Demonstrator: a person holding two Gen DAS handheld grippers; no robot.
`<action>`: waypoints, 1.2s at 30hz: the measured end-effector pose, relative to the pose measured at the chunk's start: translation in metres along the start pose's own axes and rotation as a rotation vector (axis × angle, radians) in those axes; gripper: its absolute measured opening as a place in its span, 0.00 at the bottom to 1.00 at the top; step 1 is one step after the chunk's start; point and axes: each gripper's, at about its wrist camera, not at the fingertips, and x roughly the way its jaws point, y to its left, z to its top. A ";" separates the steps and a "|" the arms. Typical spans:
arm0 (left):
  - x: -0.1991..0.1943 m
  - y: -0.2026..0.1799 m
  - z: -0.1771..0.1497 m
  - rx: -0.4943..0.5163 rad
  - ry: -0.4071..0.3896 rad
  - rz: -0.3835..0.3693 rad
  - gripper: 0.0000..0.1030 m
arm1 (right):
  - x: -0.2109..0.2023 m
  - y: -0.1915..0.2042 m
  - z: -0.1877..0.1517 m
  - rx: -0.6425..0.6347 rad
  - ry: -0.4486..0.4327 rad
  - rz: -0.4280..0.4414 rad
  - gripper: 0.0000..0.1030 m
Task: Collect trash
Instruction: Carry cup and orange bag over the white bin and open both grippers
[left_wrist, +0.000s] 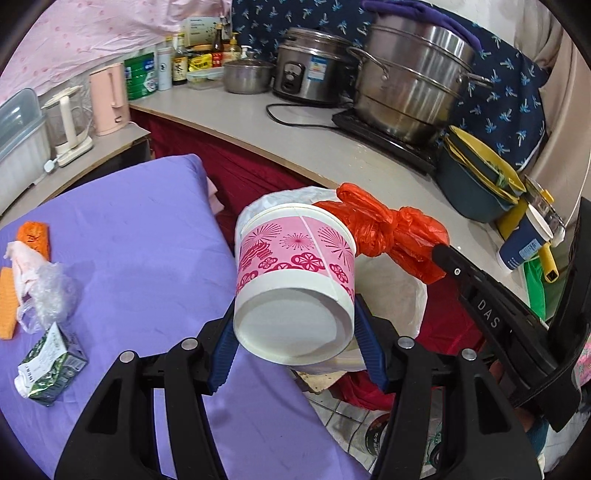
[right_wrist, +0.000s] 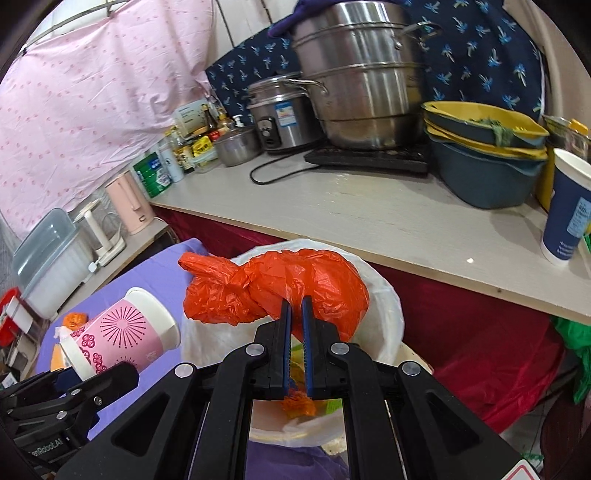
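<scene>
My left gripper (left_wrist: 295, 332) is shut on a pink-and-white paper cup (left_wrist: 295, 280), held on its side with the base toward the camera, at the edge of the purple table (left_wrist: 129, 229). In the right wrist view the same cup (right_wrist: 122, 328) shows at lower left. My right gripper (right_wrist: 296, 306) is shut on a knotted orange plastic bag (right_wrist: 280, 291), which hangs over the white-lined trash bin (right_wrist: 388, 295). That orange bag (left_wrist: 384, 229) and the right gripper (left_wrist: 439, 251) sit just right of the cup in the left wrist view.
On the purple table lie an orange wrapper (left_wrist: 35, 236), crumpled clear plastic (left_wrist: 44, 288) and a green-white carton (left_wrist: 51, 365). Behind is a counter (right_wrist: 369, 214) with steel pots (right_wrist: 354, 74), a rice cooker (right_wrist: 280, 114), stacked basins (right_wrist: 484, 158), bottles and a blue paper cup (right_wrist: 569, 206).
</scene>
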 end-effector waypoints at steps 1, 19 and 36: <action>0.004 -0.003 0.000 0.006 0.003 -0.002 0.54 | 0.001 -0.003 -0.002 0.006 0.004 -0.004 0.06; 0.043 -0.007 -0.003 -0.007 0.058 0.022 0.69 | 0.015 -0.015 -0.013 0.035 0.023 -0.012 0.23; 0.017 0.014 -0.002 -0.031 -0.003 0.076 0.76 | -0.002 0.016 -0.010 -0.008 -0.007 0.024 0.35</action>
